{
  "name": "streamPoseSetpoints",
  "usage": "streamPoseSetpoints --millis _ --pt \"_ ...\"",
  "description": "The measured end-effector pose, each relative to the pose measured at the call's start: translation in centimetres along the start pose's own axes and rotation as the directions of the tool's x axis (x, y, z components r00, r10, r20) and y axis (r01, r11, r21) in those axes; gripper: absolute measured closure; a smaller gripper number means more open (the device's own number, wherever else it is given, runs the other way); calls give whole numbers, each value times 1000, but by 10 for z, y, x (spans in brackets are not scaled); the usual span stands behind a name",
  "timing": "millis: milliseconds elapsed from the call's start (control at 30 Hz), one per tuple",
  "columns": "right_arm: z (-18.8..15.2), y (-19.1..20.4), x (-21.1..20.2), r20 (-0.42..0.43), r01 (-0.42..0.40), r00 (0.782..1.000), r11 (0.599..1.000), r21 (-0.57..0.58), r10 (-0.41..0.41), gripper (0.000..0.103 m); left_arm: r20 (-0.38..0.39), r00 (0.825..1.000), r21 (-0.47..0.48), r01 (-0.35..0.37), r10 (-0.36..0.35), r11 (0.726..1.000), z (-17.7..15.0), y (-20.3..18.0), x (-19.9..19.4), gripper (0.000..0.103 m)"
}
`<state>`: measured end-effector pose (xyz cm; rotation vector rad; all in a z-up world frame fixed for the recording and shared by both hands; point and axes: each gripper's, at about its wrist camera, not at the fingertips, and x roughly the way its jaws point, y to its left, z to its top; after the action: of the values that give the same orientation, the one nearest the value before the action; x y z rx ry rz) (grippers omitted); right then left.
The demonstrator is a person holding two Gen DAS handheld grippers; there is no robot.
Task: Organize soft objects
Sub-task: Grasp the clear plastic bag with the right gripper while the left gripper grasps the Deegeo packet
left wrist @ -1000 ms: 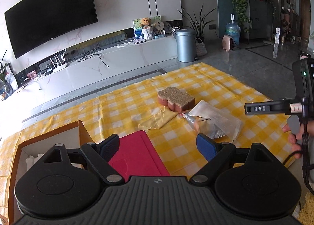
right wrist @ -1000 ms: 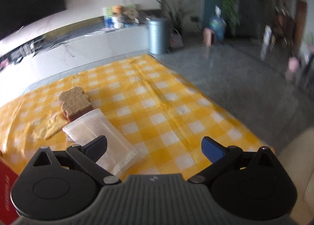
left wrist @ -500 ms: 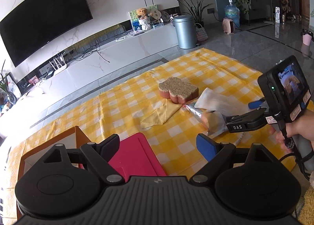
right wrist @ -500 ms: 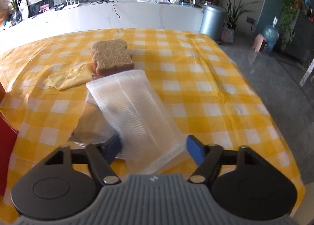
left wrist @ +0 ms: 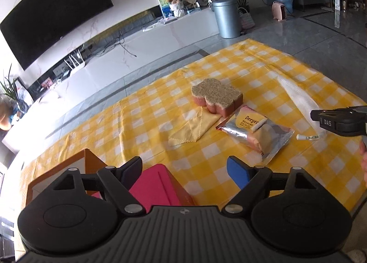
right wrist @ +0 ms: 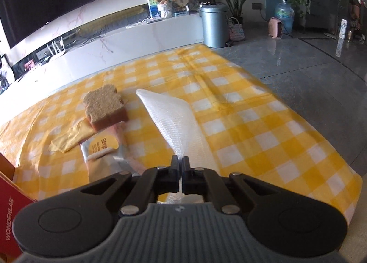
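Here the right claw (right wrist: 181, 164) pinches the white pouch's (right wrist: 174, 114) near end.

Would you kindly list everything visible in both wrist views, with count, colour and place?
Bread-shaped scouring sponge: one, brown top with pink base, middle of the cloth.
Yellow cleaning cloth: one, folded, partly under the sponge.
Silver snack packet: one, silver and peach, near side of the sponge.
White ribbed plastic bag: one, translucent white, right of the sponge, one end pinched.
Checked tablecloth: one, yellow and white, covering the table.
Red box: one, near left.
Brown cardboard box: one, far left.
Metal bin: one, grey, on the floor.
Left gripper: black, jaws closing, nothing between them.
Right gripper: black, shut on the bag.
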<state>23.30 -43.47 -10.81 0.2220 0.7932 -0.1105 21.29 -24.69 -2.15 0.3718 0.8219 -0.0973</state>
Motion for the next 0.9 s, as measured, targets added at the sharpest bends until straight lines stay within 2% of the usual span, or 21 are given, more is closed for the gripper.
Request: streamPoseSetpoints --millis 100,233,333,400,467,533,567,700,833,900 --pt "0 -10 -5 14 34 999 999 25 -35 103 -26 998 -30 62 -63 998 19 -8 17 8" --pt "0 -18 -5 6 56 998 997 51 -57 103 -116 984 -108 120 -132 987 41 -27 51 7" --pt "-2 -18 -5 -5 73 997 996 44 -73 103 -190 975 -168 83 -115 982 50 -43 77 7" --pt "-3 -18 -6 -7 80 997 996 40 -80 103 -243 961 -228 74 -130 971 57 -48 94 7" --pt "-4 -22 -8 -5 59 998 996 70 -59 103 -241 959 -295 74 -149 953 61 -49 105 7" --pt "-4 -25 -10 1 44 999 995 94 -44 103 -243 961 -357 37 -131 933 65 -51 119 7" --pt "-4 -25 -11 4 46 999 994 95 -47 103 -262 956 -373 26 -132 928 66 -53 128 7" --pt "-6 -27 -10 -3 53 999 994 95 -53 103 -366 912 -434 12 -188 901 65 -56 167 7" --pt "-9 -30 -5 -33 73 997 991 115 -70 103 -396 896 -479 -15 -201 878 62 -52 180 2" --pt "-9 -28 -6 -32 73 997 991 110 -70 103 -424 883 -501 -41 -204 865 61 -49 184 0"
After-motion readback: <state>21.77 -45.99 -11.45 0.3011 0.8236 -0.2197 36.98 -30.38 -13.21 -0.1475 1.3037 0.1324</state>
